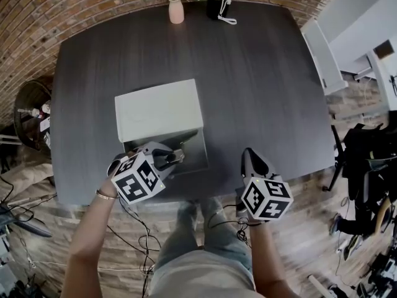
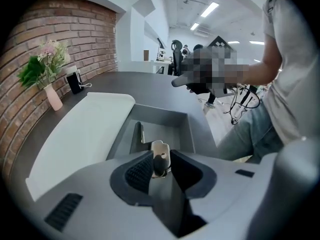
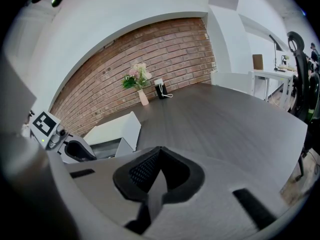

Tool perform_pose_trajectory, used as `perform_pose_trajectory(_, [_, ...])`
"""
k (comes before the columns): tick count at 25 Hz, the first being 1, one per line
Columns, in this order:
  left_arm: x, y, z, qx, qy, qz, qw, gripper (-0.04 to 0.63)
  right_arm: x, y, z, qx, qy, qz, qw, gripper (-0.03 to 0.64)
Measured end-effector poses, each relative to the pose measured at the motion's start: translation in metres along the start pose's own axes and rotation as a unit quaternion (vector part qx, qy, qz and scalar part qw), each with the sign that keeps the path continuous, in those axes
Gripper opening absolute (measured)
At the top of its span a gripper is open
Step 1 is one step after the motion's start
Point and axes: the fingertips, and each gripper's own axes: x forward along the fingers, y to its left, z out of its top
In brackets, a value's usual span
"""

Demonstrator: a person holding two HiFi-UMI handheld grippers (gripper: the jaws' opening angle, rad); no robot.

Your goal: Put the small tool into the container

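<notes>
In the head view, a dark worktop (image 1: 260, 85) carries a grey container (image 1: 203, 149) near its front edge. A white lid (image 1: 158, 109) stands open at the container's far side. The left tool (image 1: 173, 159) reaches over the container's front rim, and the right tool (image 1: 249, 156) sits well apart to the right, at the worktop's near edge. A pink vase of flowers (image 1: 176, 10) and a black object with a white cable (image 1: 217, 8) stand at the far edge. From here, what the left tool grips is too small to make out.

The left gripper view settles that. The left tool (image 2: 160, 159) has its jaws clamped on a small implement (image 2: 159, 154), a pale metal piece standing upright between the pads. It is held above the container (image 2: 160, 116), just short of the open cavity and not yet inside. A dark narrow strip (image 2: 139, 133) lies along the cavity's left wall, possibly another item or only shadow. The lid (image 2: 85, 129) stretches away to the left, and the vase (image 2: 52, 98) stands by the brick wall.

The right gripper view shows the right tool (image 3: 159, 154) with its jaws pressed together and nothing between them, pointing across bare worktop (image 3: 225, 119). At the left it catches the left tool (image 3: 75, 150) beside the container (image 3: 107, 146) and the raised lid (image 3: 112, 129), with the vase (image 3: 143, 96) far behind.
</notes>
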Motion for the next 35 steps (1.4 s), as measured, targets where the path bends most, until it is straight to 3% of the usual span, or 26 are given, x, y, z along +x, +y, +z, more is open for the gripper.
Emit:
perform_pose_trajectory(8, [-0.007, 0.002, 0.003, -0.046, -0.027, -0.011, 0.9985, 0.103, -0.001, 0.001, 0.001, -0.001, -0.001, 0.001, 1.000, 0.002])
perform_pose_trajectory(12, [-0.019, 0.001, 0.013, -0.079, -0.067, -0.014, 0.9945, 0.103, -0.001, 0.005, 0.006, -0.006, -0.003, 0.004, 1.000, 0.002])
perform_pose_trajectory(16, [-0.040, -0.001, 0.026, -0.131, -0.124, -0.006, 0.9836, 0.103, -0.005, 0.011, 0.013, -0.017, -0.004, 0.009, 1.000, 0.002])
perform_pose_trajectory(19, [-0.065, 0.002, 0.038, -0.169, -0.183, 0.029, 0.9680, 0.104, -0.009, 0.014, 0.022, -0.022, -0.009, 0.009, 1.000, 0.002])
perform_pose_trajectory(21, [-0.085, 0.007, 0.044, -0.198, -0.227, 0.070, 0.9511, 0.107, -0.011, 0.015, 0.030, -0.027, -0.015, 0.011, 0.999, 0.002])
perform_pose_trajectory(23, [-0.107, 0.015, 0.046, -0.234, -0.268, 0.122, 0.9266, 0.107, -0.012, 0.017, 0.038, -0.032, -0.022, 0.015, 0.999, 0.002])
perform_pose_trajectory(25, [-0.130, 0.024, 0.041, -0.274, -0.301, 0.181, 0.8950, 0.107, -0.015, 0.019, 0.046, -0.036, -0.029, 0.018, 0.999, 0.002])
perform_pose_trajectory(28, [-0.162, 0.041, 0.023, -0.335, -0.330, 0.269, 0.8407, 0.104, -0.015, 0.028, 0.059, -0.051, -0.040, 0.026, 0.998, 0.002])
perform_pose_trajectory(31, [-0.195, 0.050, 0.010, -0.371, -0.351, 0.337, 0.7912, 0.061, -0.016, 0.046, 0.074, -0.075, -0.053, 0.041, 0.995, 0.002])
perform_pose_trajectory(35, [-0.231, 0.054, 0.007, -0.378, -0.369, 0.394, 0.7522, 0.047, -0.021, 0.071, 0.100, -0.112, -0.076, 0.064, 0.989, 0.002])
